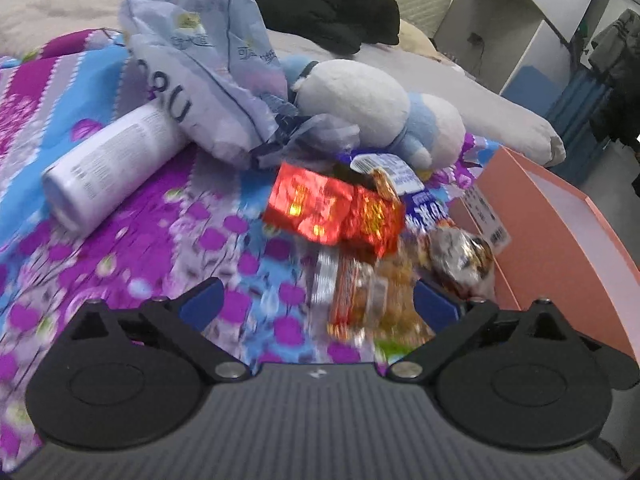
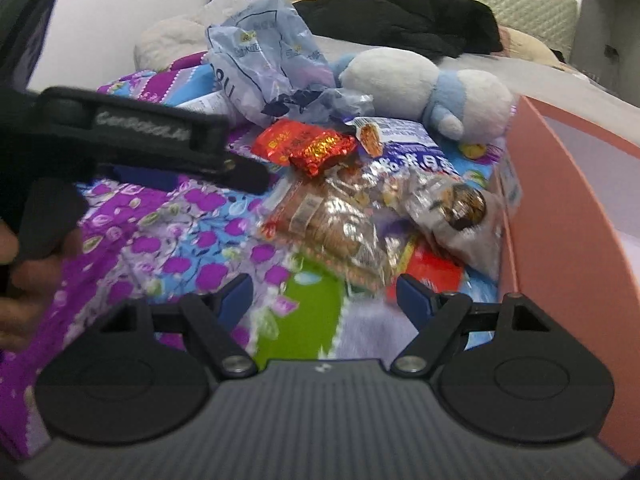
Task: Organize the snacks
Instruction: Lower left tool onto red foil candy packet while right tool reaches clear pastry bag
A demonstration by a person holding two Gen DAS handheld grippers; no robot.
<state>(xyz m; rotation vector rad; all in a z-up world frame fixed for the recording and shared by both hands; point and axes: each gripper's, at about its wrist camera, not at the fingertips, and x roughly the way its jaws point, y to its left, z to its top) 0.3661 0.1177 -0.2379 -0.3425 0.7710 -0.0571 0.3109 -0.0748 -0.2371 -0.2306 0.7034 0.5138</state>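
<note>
A pile of snack packets lies on a purple and blue floral bedsheet beside a pink box (image 1: 560, 232). Red foil packets (image 1: 332, 210) sit at the pile's far side, a clear packet of brown snacks (image 1: 360, 292) nearer, and a round dark snack in clear wrap (image 1: 464, 256) next to the box. My left gripper (image 1: 316, 306) is open, its jaws low over the clear packet. My right gripper (image 2: 324, 300) is open and empty, just short of the clear packet (image 2: 340, 224). The red packets (image 2: 304, 146) and the pink box (image 2: 568, 208) show there too.
A crumpled pale blue plastic bag (image 1: 208, 68), a white cylinder can (image 1: 108, 164) and a white and blue plush toy (image 1: 372, 108) lie behind the pile. Black clothes (image 1: 328, 4) sit farther back. The left gripper's body (image 2: 120, 136) crosses the right wrist view at left.
</note>
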